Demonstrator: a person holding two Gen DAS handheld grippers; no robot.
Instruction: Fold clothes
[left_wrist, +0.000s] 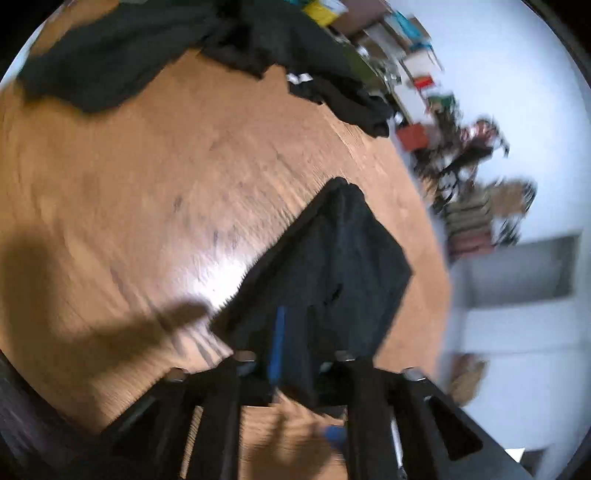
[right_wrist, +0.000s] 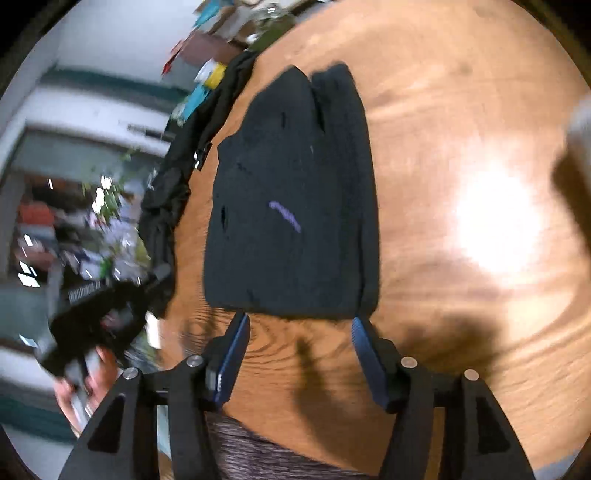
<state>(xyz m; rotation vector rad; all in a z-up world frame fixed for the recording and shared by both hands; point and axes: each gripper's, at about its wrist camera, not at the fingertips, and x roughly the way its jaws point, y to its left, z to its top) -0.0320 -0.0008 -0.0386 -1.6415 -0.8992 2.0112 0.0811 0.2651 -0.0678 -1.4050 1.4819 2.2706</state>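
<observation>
A dark garment (right_wrist: 291, 206), folded into a rectangle with a short purple mark, lies flat on the wooden table (right_wrist: 443, 110). My right gripper (right_wrist: 301, 332) stands open just short of its near edge, with only bare wood between the blue pads (right_wrist: 232, 350). In the left wrist view the same dark garment (left_wrist: 332, 266) lies near the table's right edge. Its near corner sits between the spread fingers of my left gripper (left_wrist: 291, 358), beside one blue pad (left_wrist: 277, 343), without being pinched. In the right wrist view the left gripper (right_wrist: 99, 314), blurred, is held by a hand (right_wrist: 85, 391) off the table's left edge.
More dark clothes (left_wrist: 110, 55) lie heaped at the far side of the table (left_wrist: 147, 184), and another dark piece (right_wrist: 170, 184) runs along its edge. Cluttered shelves (left_wrist: 469, 192) stand beyond that edge. A person's grey heathered top (right_wrist: 266, 454) is at the near side.
</observation>
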